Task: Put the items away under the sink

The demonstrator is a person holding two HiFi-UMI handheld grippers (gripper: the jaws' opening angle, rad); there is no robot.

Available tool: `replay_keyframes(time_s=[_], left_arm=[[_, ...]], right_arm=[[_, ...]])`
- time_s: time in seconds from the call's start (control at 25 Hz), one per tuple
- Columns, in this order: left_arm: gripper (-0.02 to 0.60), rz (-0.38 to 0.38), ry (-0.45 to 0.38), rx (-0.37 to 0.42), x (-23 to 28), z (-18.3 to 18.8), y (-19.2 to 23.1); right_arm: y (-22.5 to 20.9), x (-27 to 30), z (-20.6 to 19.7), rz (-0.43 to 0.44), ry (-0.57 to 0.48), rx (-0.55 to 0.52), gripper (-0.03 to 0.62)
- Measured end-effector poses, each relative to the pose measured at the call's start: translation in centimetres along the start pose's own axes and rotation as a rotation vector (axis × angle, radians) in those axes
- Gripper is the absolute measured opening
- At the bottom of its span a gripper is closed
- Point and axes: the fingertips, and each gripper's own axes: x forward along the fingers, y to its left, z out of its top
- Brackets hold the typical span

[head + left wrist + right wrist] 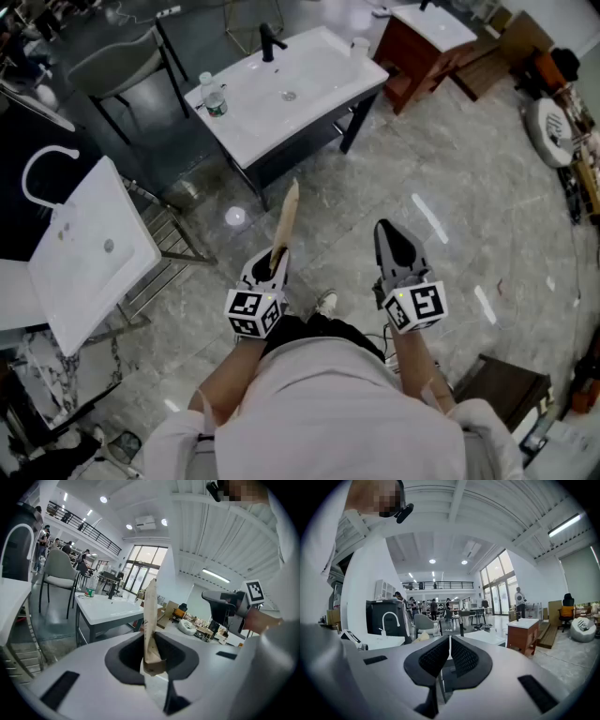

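Flat tan item point(284, 223) point(150, 616): thin, seen edge-on, its near end pinched between the pads of your left gripper point(274, 262) point(151, 645), the rest sticking out past the jaws toward the white sink point(291, 94). What the item is cannot be told. It is well apart from the sink, held over the grey floor point(441, 187) in front of you. The sink stands on a dark frame and carries a black faucet point(270, 42) at the back and a clear bottle point(214, 96) at its left corner. Your right gripper point(388, 232) point(449, 641) is level beside the left, jaws together with nothing between them. A second white sink point(89, 253) stands to your left and a brown wooden vanity point(417, 52) beyond the first sink.
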Motion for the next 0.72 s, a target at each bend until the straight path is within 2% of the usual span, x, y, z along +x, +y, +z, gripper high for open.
replay_keyframes(time_s=[0.24,0.72], left_arm=[[0.059,0.006,-0.022,0.029,0.4,0.3,-2.4],[0.06,0.056,-0.049,0.003,2.4,0.1,-5.3]], right_arm=[[-0.4,-1.1,0.0,0.04,-0.001,0.006,0.041],[-3.3,-2.5,1.1,0.12,-0.047,0.006,0.041]])
